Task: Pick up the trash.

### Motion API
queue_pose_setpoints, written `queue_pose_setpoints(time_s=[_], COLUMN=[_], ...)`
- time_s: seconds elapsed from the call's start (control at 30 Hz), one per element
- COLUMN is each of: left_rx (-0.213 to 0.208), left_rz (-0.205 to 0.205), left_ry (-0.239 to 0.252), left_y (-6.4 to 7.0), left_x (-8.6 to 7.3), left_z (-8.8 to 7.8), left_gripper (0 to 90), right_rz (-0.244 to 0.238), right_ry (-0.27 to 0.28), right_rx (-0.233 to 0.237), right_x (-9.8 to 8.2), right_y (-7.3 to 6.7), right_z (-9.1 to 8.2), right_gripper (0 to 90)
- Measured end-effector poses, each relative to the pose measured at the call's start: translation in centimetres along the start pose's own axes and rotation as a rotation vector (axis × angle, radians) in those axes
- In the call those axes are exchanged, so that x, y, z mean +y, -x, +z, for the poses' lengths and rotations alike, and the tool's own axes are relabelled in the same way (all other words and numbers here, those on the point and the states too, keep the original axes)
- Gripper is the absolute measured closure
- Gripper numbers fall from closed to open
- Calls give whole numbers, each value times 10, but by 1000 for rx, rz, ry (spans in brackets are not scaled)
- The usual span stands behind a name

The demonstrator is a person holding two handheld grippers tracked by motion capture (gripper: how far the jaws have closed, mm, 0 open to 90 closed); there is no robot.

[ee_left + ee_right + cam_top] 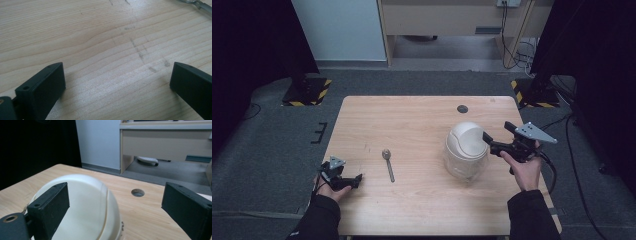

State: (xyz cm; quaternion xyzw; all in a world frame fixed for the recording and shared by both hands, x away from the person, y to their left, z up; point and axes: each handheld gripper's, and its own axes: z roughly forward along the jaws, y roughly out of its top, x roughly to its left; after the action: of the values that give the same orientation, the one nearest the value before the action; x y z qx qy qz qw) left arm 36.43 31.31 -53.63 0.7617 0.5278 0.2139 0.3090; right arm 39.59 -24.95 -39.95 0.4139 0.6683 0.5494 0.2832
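On the tabletop: a pale wooden tabletop (pixel 422 200) carries a spoon and a lidded container; a small round hole (pixel 462 108) sits near its far edge.
Container: a clear-walled jar (pixel 466 151) with a cream domed lid stands upright right of centre, well apart from the spoon.
Spoon: a metal spoon (pixel 388 163) lies flat left of centre, bowl toward the far side, handle toward the person; its edge shows at the top right corner of the left gripper view (pixel 197 3).
Left tongs: the left tongs (pixel 357 179) rest low at the near left corner, held in the person's left hand (pixel 331 189), pointing toward the table's middle. In the left gripper view the left tongs (pixel 117 85) stand wide apart over bare wood grain, nothing between them.
Right tongs: the right tongs (pixel 498 134) are held by the right hand (pixel 524 167) just right of the jar, one jaw tip at or very near the lid; whether it touches cannot be told. In the right gripper view the right tongs (pixel 115 207) are spread wide, the domed lid (pixel 85 210) lying behind the left jaw and partly between the two, not gripped.
Beyond: grey floor (pixel 277 135) and a light wall panel (pixel 339 27).
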Motion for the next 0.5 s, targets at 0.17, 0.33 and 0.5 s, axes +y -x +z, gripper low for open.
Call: queue_pose_setpoints(time_s=[0.17,0.33,0.5], left_rx=[0,0,0], left_rz=[0,0,0], left_ry=[0,0,0], left_y=[0,0,0], left_x=[0,0,0], left_z=[0,0,0], left_gripper=[0,0,0], right_rz=[-23,2,-6], right_ry=[-59,-70,-102], right_rx=[15,28,22], right_x=[-11,-19,-28], right_y=[-8,-10,-10], right_z=[13,21,25], right_gripper=[79,94,90])
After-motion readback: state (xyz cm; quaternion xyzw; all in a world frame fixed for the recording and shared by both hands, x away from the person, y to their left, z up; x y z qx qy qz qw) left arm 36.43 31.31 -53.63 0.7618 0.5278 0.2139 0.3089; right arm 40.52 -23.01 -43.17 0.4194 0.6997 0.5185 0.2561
